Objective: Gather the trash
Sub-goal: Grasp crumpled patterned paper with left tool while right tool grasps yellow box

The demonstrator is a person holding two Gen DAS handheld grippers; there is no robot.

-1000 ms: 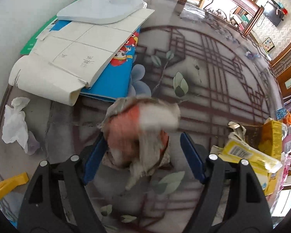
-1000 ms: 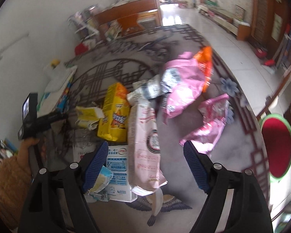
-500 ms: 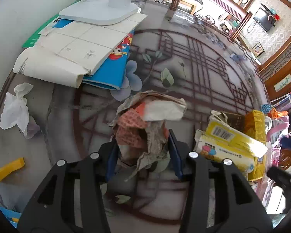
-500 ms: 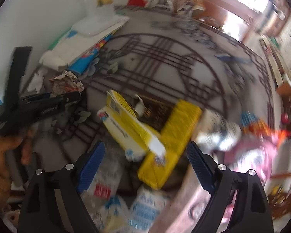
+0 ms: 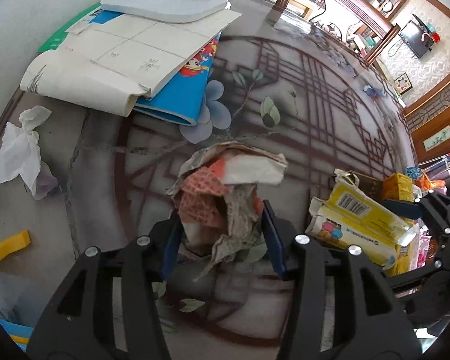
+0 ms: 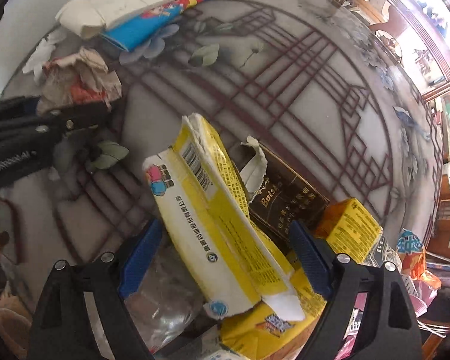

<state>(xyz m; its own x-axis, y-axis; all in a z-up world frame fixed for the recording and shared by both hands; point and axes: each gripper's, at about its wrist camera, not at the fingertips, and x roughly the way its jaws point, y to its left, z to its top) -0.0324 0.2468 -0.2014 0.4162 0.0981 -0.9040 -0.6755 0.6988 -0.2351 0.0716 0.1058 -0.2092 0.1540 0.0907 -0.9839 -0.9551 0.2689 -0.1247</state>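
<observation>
Left gripper (image 5: 222,237): narrowed onto the crumpled paper wad (image 5: 225,192), both blue pads seen pressed against its lower part; the jaws have just been closing and then easing slightly, with the wad between them.
Right gripper (image 6: 225,255): jaws wide and just closing a little, set astride the yellow carton (image 6: 213,210); no pad is seen touching it.
Carton axis: the long axis runs from the near right to the far left across the right wrist view, slanting through the gap between the jaws.
Carton place: on the glass table (image 6: 285,90), leaning on the dark box (image 6: 285,198), at the left edge of the trash pile.
Nearer hand: the right is judged nearer to the carton; the left is occupied with the wad, well to the left.
Coming move: closing across the carton's narrow width is judged to be called for.
</observation>
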